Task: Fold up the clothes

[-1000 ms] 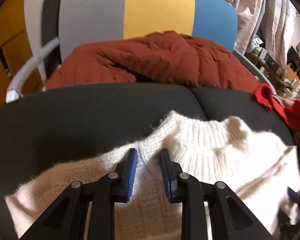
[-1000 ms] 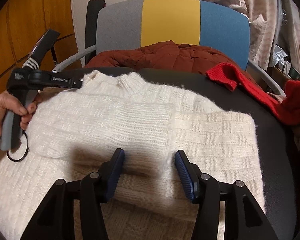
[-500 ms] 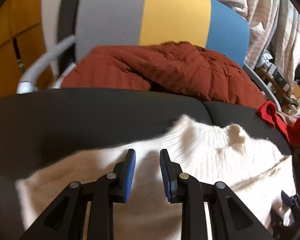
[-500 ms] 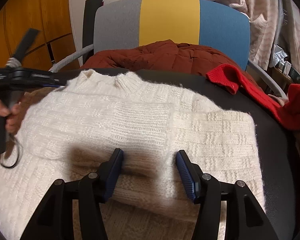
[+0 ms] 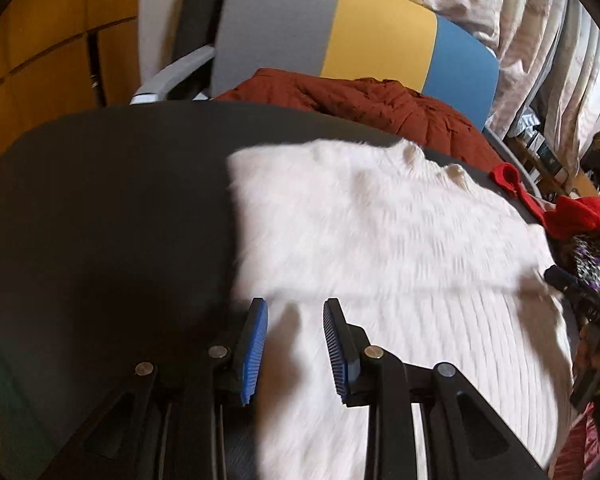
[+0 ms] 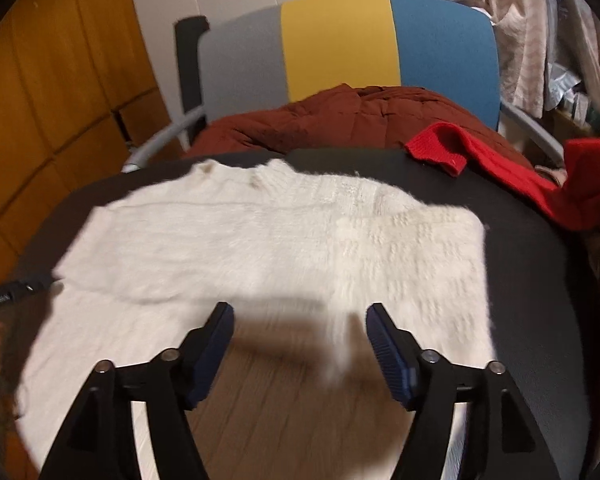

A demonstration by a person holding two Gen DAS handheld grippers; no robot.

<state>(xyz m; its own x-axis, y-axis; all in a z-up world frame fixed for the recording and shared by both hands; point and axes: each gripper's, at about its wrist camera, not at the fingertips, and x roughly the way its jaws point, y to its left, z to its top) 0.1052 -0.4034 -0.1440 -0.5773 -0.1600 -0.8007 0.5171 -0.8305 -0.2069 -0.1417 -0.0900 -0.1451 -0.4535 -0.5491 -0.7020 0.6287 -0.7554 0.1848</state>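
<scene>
A cream knitted sweater (image 5: 380,240) lies flat on the black table (image 5: 100,208), both sleeves folded in over its body, collar at the far side. It also shows in the right wrist view (image 6: 284,240). My left gripper (image 5: 294,340) is open and empty, just above the sweater's left edge near the lower body. My right gripper (image 6: 300,332) is wide open and empty above the sweater's lower middle. Both views are motion-blurred.
A rust-red padded jacket (image 6: 340,120) lies on a grey, yellow and blue chair (image 6: 340,44) behind the table. A red knit garment (image 6: 520,176) lies at the table's far right. Cluttered items (image 5: 592,272) sit past the right edge. A wooden cabinet (image 6: 60,100) stands left.
The left gripper has pulled back and swung left, off the collar area to the sweater's left edge. The right gripper has drawn back and opened wider. The sweater stays flat.
</scene>
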